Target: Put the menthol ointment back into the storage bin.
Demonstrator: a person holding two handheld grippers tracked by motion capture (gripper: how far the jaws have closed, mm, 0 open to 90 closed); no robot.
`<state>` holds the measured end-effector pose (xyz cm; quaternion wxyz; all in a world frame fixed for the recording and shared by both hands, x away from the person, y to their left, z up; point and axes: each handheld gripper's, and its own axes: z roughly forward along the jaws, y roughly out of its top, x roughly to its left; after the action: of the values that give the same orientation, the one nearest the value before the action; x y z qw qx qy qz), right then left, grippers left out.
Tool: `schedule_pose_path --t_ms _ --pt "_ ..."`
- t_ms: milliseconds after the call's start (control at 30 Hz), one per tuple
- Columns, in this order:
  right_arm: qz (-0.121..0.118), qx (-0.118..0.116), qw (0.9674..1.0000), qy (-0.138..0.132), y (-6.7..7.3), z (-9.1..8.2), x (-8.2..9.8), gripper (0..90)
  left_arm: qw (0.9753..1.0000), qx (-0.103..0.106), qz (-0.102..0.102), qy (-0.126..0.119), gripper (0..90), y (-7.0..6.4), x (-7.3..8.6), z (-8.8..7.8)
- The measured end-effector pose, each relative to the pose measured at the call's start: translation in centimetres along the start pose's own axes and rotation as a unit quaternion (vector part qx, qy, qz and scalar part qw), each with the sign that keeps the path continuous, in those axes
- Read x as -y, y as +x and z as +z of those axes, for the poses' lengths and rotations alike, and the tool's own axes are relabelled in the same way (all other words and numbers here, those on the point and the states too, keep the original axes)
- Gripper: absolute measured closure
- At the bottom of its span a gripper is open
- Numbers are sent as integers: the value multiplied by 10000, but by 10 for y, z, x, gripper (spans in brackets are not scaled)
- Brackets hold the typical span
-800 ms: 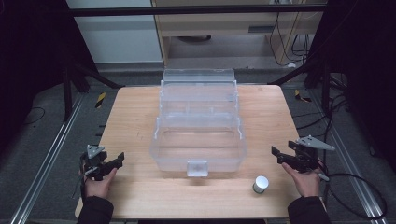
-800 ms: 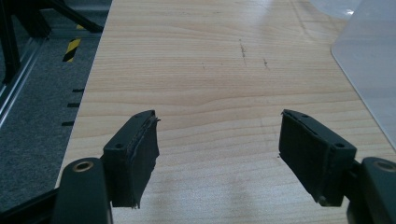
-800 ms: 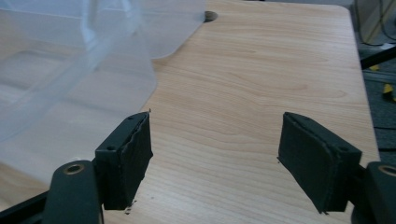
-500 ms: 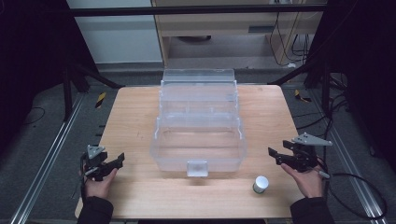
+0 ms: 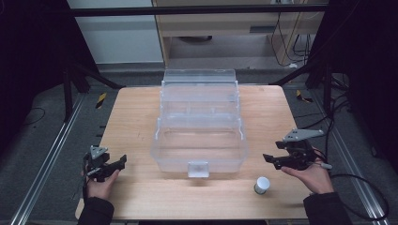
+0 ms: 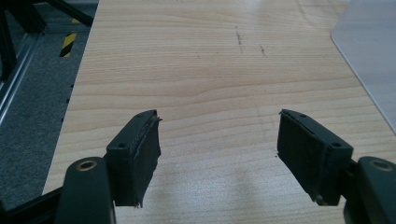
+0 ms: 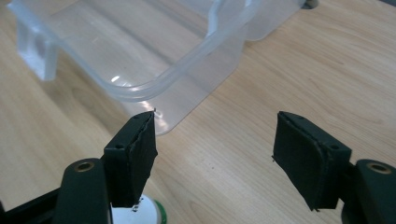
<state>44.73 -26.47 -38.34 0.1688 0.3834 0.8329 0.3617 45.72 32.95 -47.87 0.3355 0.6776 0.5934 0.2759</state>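
Your left gripper (image 5: pixel 123 161): wide, empty, over bare table (image 5: pixel 136 117).
Your right gripper (image 5: pixel 266 158): wide, empty, beside jar (image 5: pixel 262 185) and box (image 5: pixel 199 136).

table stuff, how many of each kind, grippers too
clear plastic box: 1
small white container with a green base: 1
grippers: 2, left gripper and right gripper, both open and empty
total: 4
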Motion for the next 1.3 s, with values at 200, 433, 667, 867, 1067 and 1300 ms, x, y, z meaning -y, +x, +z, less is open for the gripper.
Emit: schedule_pose_path --t_ms 200,433,667,867,1067,1300 --pt "-262 -224 9990 279 3 -3 -9 286 10000 0 21 21 294 -1 0 1" --pt "-624 -562 9944 641 12 -6 -17 263 10000 22 27 7 294 -1 0 0" --pt "-955 -806 9883 874 19 -4 -18 249 10000 10 34 21 294 -2 0 1" --pt "-1182 -878 9828 1118 23 1 -16 241 10000 6 52 47 293 -2 0 2" --pt "-1334 -987 9769 1346 28 6 -14 228 10000 -18 73 57 292 -2 0 1" --pt "-1677 -1045 9627 1846 37 16 -8 237 9999 -5 125 103 292 -3 1 3"
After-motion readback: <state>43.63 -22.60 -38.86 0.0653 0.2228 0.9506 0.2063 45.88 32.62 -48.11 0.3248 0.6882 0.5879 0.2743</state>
